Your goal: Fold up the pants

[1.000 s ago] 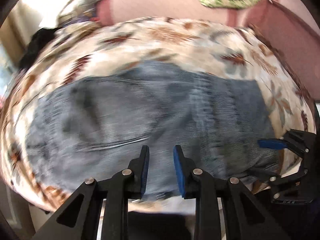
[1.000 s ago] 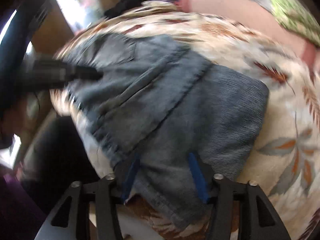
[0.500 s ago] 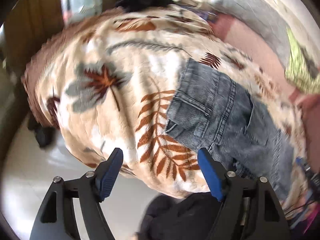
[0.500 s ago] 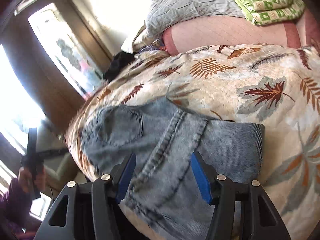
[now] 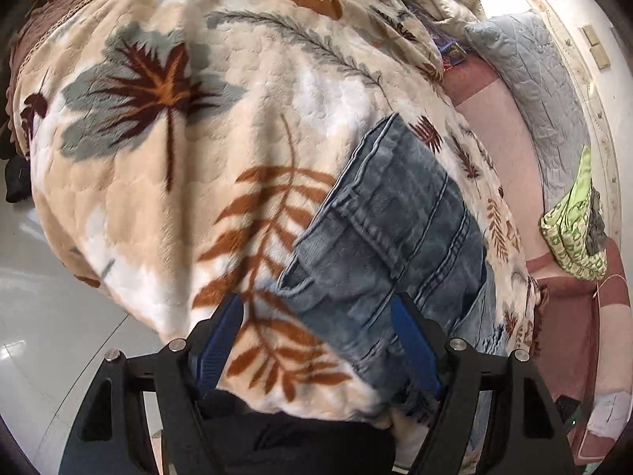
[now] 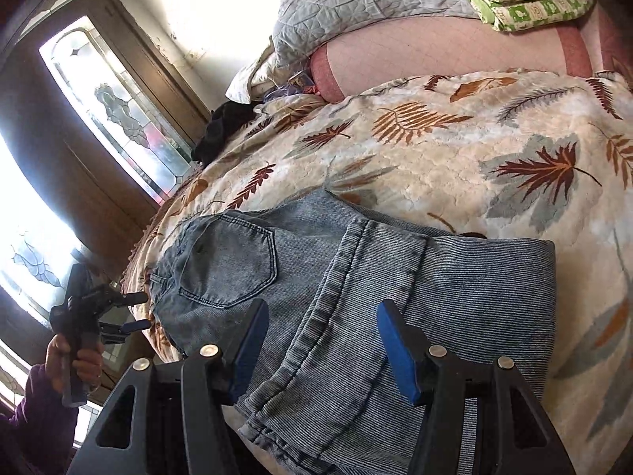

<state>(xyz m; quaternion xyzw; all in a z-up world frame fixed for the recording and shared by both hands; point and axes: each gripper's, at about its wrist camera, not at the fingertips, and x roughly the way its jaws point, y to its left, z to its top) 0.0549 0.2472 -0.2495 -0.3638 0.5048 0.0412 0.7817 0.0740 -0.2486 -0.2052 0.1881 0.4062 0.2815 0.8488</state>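
Faded blue denim pants (image 6: 356,277) folded on leaf-print quilted bedspread (image 6: 455,146), near its edge. Left tool (image 5: 316,348) open, empty. Right tool (image 6: 322,350) open, astride seam. Pinch both layers squarely before folding.

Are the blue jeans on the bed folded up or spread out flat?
Folded. The faded blue denim jeans lie as a compact block on the leaf-print blanket, a leg layered over the back pocket side.

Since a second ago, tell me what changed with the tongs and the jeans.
The left tongs opened and swung off the jeans to the bed's edge, now over the leaf-print blanket. The right tongs stayed open above the jeans, which stayed folded.
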